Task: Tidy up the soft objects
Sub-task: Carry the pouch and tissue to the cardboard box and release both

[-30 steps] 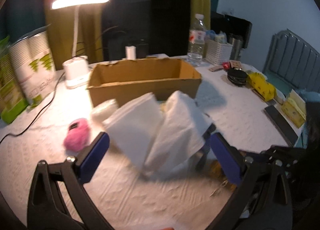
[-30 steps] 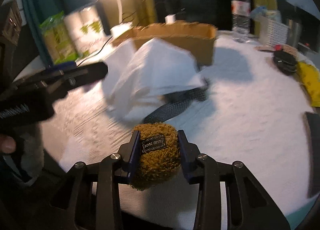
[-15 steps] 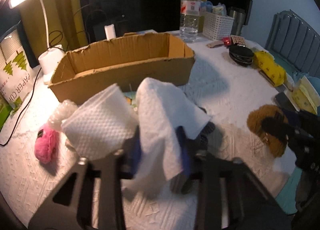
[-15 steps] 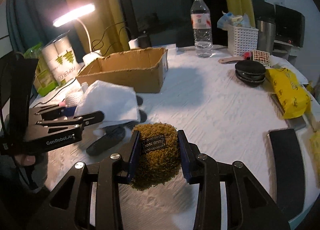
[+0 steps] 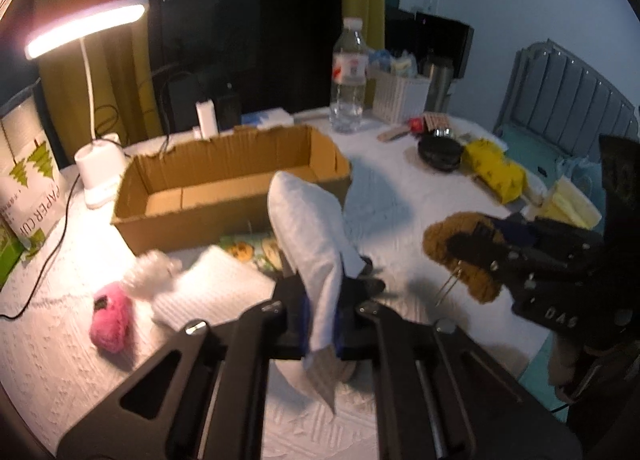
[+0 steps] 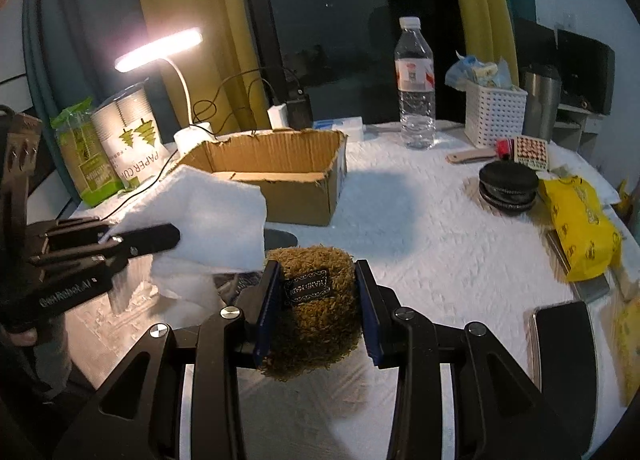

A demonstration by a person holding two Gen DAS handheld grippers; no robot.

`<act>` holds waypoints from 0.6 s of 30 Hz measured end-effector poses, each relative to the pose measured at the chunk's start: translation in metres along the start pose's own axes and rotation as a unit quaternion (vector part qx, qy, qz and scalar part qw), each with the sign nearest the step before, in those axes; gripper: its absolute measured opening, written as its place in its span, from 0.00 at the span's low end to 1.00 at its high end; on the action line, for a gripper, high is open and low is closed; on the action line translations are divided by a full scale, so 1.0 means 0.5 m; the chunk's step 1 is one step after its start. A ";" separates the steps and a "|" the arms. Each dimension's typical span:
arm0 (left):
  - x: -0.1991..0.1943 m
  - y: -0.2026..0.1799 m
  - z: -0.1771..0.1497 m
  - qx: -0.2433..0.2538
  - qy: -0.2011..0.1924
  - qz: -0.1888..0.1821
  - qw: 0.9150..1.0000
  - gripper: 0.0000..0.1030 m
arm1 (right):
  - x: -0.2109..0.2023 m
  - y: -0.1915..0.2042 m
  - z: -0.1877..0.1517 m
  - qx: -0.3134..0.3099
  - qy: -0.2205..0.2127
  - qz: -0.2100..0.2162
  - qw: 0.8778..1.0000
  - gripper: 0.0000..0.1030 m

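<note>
My left gripper [image 5: 320, 324] is shut on a white cloth [image 5: 312, 228] and holds it lifted in front of the open cardboard box [image 5: 228, 180]. The cloth [image 6: 208, 220] and left gripper [image 6: 152, 238] also show in the right wrist view. My right gripper [image 6: 316, 300] is shut on a fuzzy brown plush [image 6: 316, 312] above the table; it shows in the left wrist view [image 5: 460, 256] too. A pink plush [image 5: 110, 318], a second white folded cloth [image 5: 212, 288] and a clear crinkly bundle [image 5: 154, 272] lie on the table left of the held cloth.
A lit desk lamp [image 5: 96, 164] and paper cup packs [image 5: 24, 176] stand at the left. A water bottle [image 6: 414, 84], white basket [image 6: 494, 112], black round case [image 6: 508, 186], yellow packet [image 6: 580, 228] and phone [image 6: 564, 344] are at the right. A dark item [image 5: 368, 284] lies under the cloth.
The left gripper has closed on one white cloth and lifted it; the second folded cloth has dropped onto the table. The right gripper kept hold of the brown plush and rose slightly.
</note>
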State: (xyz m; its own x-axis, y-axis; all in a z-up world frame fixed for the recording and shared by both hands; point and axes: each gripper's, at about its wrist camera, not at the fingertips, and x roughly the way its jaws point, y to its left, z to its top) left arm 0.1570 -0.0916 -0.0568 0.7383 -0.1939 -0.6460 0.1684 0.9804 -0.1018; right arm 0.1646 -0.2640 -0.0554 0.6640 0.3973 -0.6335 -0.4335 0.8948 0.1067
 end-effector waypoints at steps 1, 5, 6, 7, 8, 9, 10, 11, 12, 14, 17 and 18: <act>-0.007 0.004 0.005 -0.002 -0.005 -0.003 1.000 0.08 | -0.002 0.005 0.005 -0.002 -0.002 -0.002 1.000 0.37; -0.041 0.027 0.033 -0.010 -0.029 -0.024 0.999 0.08 | -0.005 0.019 0.026 -0.009 -0.011 -0.007 1.000 0.37; -0.047 0.033 0.038 -0.013 -0.033 -0.031 0.999 0.08 | -0.005 0.021 0.032 -0.010 -0.012 -0.008 1.000 0.37; -0.052 0.039 0.042 -0.016 -0.037 -0.035 0.999 0.08 | -0.005 0.025 0.038 -0.011 -0.014 -0.010 1.000 0.37; -0.057 0.046 0.048 -0.018 -0.042 -0.036 0.998 0.08 | -0.005 0.027 0.043 -0.013 -0.016 -0.011 1.000 0.37; -0.063 0.055 0.055 -0.021 -0.046 -0.039 0.998 0.08 | -0.006 0.030 0.048 -0.014 -0.018 -0.012 1.000 0.37; -0.066 0.061 0.060 -0.023 -0.050 -0.042 0.998 0.08 | -0.006 0.034 0.054 -0.016 -0.020 -0.012 1.000 0.37; -0.072 0.073 0.068 -0.029 -0.054 -0.049 0.997 0.08 | -0.006 0.038 0.059 -0.018 -0.022 -0.013 1.000 0.37; -0.077 0.081 0.073 -0.033 -0.058 -0.054 0.996 0.08 | -0.006 0.041 0.065 -0.019 -0.023 -0.012 0.999 0.37; -0.083 0.094 0.082 -0.032 -0.066 -0.049 0.996 0.08 | -0.005 0.050 0.074 -0.023 -0.025 -0.010 0.999 0.37; -0.088 0.115 0.095 -0.031 -0.075 -0.043 0.996 0.08 | 0.001 0.063 0.084 -0.026 -0.026 -0.008 0.999 0.37; -0.089 0.121 0.097 -0.031 -0.077 -0.040 0.996 0.08 | 0.004 0.065 0.087 -0.027 -0.026 -0.008 0.999 0.37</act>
State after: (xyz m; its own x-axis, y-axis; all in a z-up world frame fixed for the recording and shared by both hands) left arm 0.1661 -0.0254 0.0025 0.8164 -0.2700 -0.5105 0.1939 0.9608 -0.1981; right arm 0.1783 -0.2251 -0.0198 0.7012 0.3947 -0.5938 -0.4547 0.8890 0.0540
